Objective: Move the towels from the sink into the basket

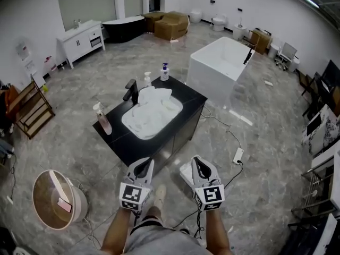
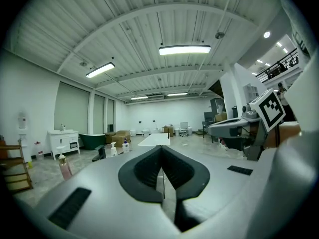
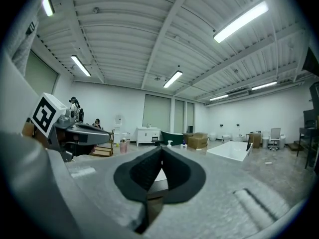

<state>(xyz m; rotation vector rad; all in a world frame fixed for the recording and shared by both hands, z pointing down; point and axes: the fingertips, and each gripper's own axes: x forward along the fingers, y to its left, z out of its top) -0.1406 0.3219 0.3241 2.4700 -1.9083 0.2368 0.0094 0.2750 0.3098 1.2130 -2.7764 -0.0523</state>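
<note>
Towels: crumpled white cloth towels [image 1: 153,110] fill the white oval sink [image 1: 137,133], mid black counter [image 1: 187,97].
Basket: round tan basket [image 1: 53,198], on the floor, shows us no towel.
Claws: left gripper [image 1: 143,164] and right gripper [image 1: 197,162] clenched, empty.
Progress: we judge nothing moved yet.

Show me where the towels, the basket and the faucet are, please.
White towels [image 1: 151,115]: head view, middle of the crumpled heap.
Basket [image 1: 81,205]: head view, its white outer wall.
Black faucet [image 1: 131,91]: head view, its upright body.
</note>
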